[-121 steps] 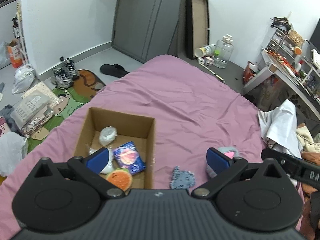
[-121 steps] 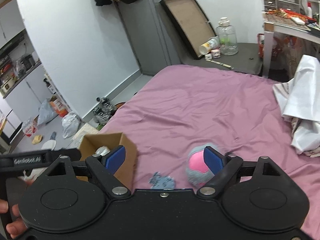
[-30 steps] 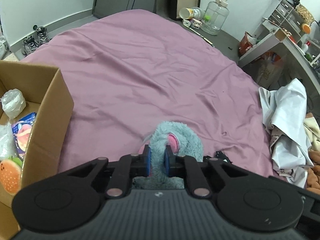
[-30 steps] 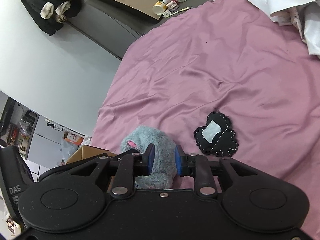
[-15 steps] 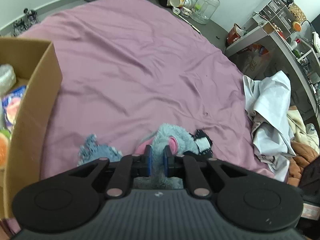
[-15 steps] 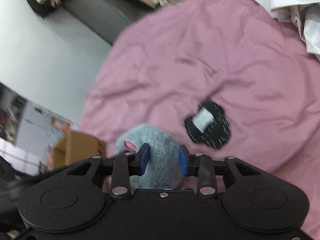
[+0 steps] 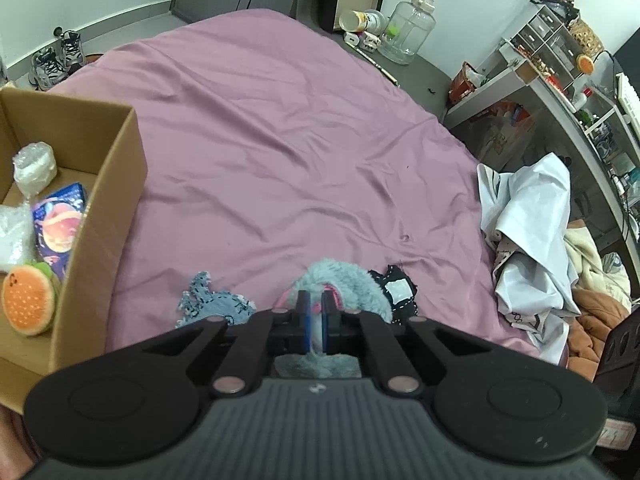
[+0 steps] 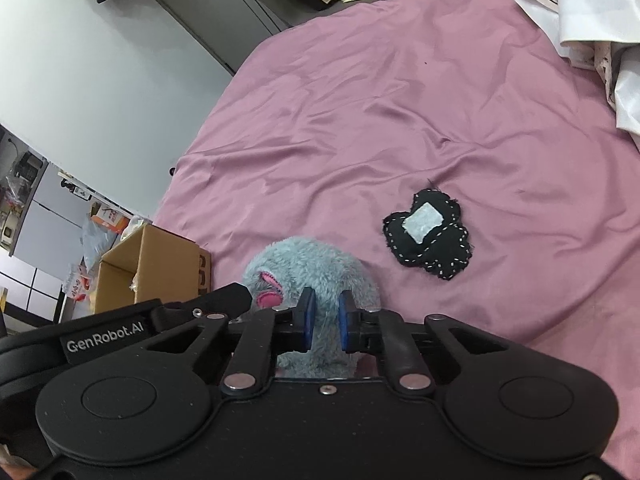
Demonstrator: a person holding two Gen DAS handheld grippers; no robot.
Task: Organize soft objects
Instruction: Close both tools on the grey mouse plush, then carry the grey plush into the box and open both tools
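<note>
A fluffy grey-blue plush with pink parts (image 7: 344, 276) (image 8: 308, 264) is held above the purple bed sheet (image 7: 280, 140). My left gripper (image 7: 315, 314) is shut on the plush. My right gripper (image 8: 325, 322) is shut on it too, from the other side. A small grey-blue felt piece (image 7: 212, 304) lies on the sheet left of the plush. A black felt piece with a white patch (image 8: 430, 234) (image 7: 396, 292) lies to its right. An open cardboard box (image 7: 100, 208) (image 8: 148, 264) stands at the left, holding a burger-shaped plush (image 7: 28, 300), a blue packet (image 7: 58, 224) and plastic-wrapped items (image 7: 34, 166).
A heap of white and beige clothes (image 7: 532, 232) lies at the bed's right edge, with a cluttered desk and shelves (image 7: 568, 60) behind. Bottles and a glass jar (image 7: 404, 32) stand on the floor past the bed. Shoes (image 7: 56, 58) sit at the far left.
Both grippers have shifted with the plush still held. The box now shows more in the left wrist view. The black felt piece sits farther right in the right wrist view.
</note>
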